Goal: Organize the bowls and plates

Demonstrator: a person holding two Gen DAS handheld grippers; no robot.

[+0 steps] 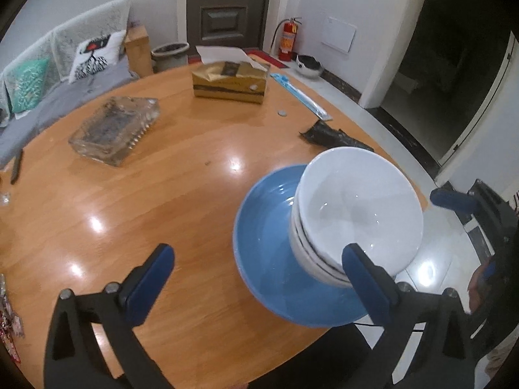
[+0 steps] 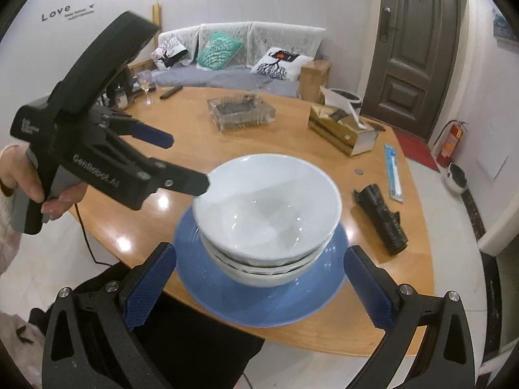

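We note white ceramic bowls (image 2: pixel 267 217) nested on the round blue plate (image 2: pixel 262 301): stacking looks done. Both grippers, left (image 1: pixel 259 278) and right (image 2: pixel 259 288), gape empty.

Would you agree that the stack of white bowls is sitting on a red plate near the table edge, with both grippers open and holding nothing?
Not quite: the plate is blue, not red, as the right wrist view shows plainly. The rest holds: the white bowls are stacked on it near the table edge, and the left gripper and right gripper are both open, holding nothing.
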